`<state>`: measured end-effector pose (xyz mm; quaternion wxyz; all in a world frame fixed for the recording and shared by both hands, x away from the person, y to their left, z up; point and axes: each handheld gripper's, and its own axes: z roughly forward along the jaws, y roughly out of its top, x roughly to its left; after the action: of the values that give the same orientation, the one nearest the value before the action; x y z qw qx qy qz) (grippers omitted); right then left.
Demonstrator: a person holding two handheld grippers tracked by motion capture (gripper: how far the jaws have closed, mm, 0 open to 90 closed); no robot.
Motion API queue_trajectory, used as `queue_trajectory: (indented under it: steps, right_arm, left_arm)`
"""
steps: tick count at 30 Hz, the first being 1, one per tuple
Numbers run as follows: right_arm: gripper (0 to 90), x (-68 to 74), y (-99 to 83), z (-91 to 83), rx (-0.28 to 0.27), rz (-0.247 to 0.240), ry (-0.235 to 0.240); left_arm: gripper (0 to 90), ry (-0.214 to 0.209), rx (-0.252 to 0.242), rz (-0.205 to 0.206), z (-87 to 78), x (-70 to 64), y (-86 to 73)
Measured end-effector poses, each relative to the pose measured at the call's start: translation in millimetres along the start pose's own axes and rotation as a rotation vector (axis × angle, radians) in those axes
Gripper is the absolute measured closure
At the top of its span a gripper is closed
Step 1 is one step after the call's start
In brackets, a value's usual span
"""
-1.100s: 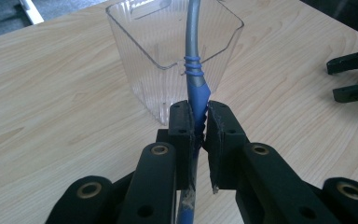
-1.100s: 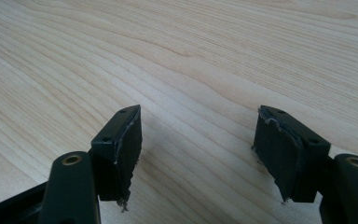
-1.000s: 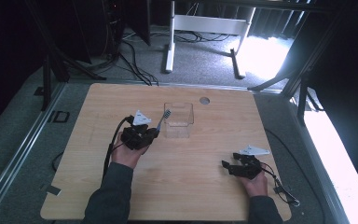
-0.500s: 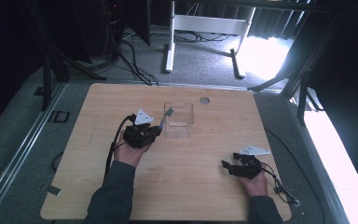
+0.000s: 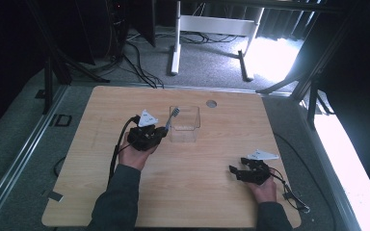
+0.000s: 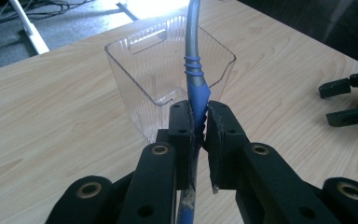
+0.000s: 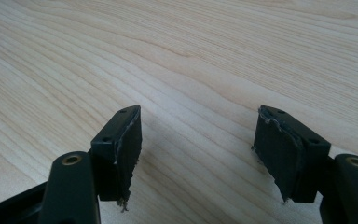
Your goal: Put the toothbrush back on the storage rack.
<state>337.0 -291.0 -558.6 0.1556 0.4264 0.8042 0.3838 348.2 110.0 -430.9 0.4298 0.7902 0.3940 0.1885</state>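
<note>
My left gripper is shut on the blue and grey handle of a toothbrush. The brush points up and away, with its head at the left rim of a clear plastic bin. In the left gripper view the jaws pinch the ribbed blue part of the toothbrush, and the bin stands just behind, with nothing in it. My right gripper rests low over the table at the front right. Its jaws are spread wide over bare wood with nothing between them.
The wooden table has a small round grommet near its far edge. Black cables trail from both grippers. On the floor beyond stand a white desk frame and loose cables. The right gripper shows far off in the left gripper view.
My left gripper has shifted slightly toward the bin, bringing the brush head up to its rim. The right gripper has stayed where it was.
</note>
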Motion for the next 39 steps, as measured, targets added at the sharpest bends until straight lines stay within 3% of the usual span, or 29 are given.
queue_trajectory:
  steps: [26, 39]
  right_arm:
    - [31.9, 0.2, 0.1, 0.2, 0.000, -0.003, -0.002]
    - [31.9, 0.4, 0.2, 0.3, 0.000, -0.005, -0.005]
  left_arm:
    - [80.9, 0.000, -0.029, 0.022, 7.8, -0.1, 18.2]
    - [80.8, -0.021, -0.064, 0.008, 16.6, 4.7, 19.6]
